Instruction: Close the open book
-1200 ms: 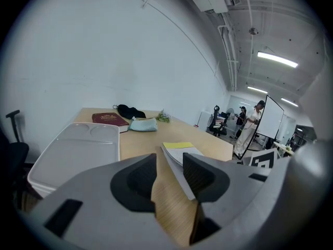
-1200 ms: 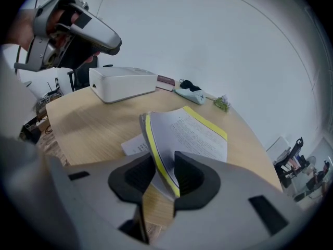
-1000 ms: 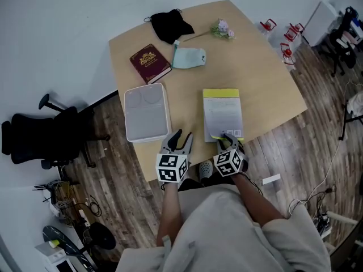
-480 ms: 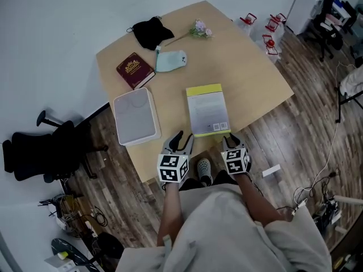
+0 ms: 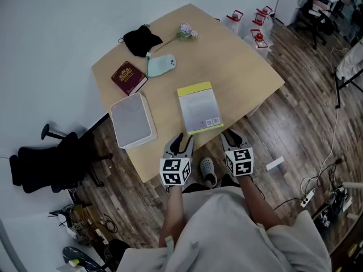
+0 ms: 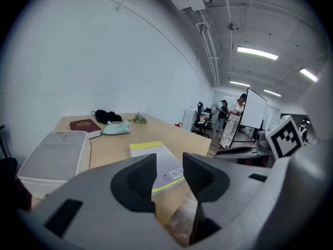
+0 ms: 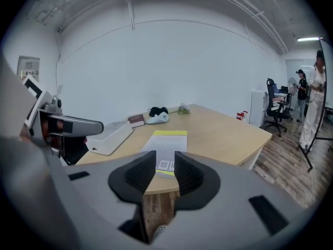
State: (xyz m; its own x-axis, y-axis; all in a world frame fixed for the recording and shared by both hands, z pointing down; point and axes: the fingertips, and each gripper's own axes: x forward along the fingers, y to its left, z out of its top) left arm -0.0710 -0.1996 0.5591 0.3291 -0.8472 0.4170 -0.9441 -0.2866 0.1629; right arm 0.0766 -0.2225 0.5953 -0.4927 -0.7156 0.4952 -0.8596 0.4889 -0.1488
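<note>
Off the near edge of the light wooden table (image 5: 238,67), you're holding both grippers over the dark plank floor (image 5: 295,112), touching nothing. Left gripper (image 5: 182,140): jaws standing apart, nothing between them. Right gripper (image 5: 231,136): jaws parted by a narrower gap, also empty. The grey paperback book with the yellow strip (image 5: 199,107) is lying closed and flat by that near edge, just ahead of both grippers. A white plastic lidded box (image 5: 132,119) is sitting beside it, toward the left edge. A maroon hardcover book (image 5: 129,77), a pale mint pouch (image 5: 161,65), a black cloth (image 5: 140,40) and a small flower sprig (image 5: 186,32) are lying toward the far corner.
</note>
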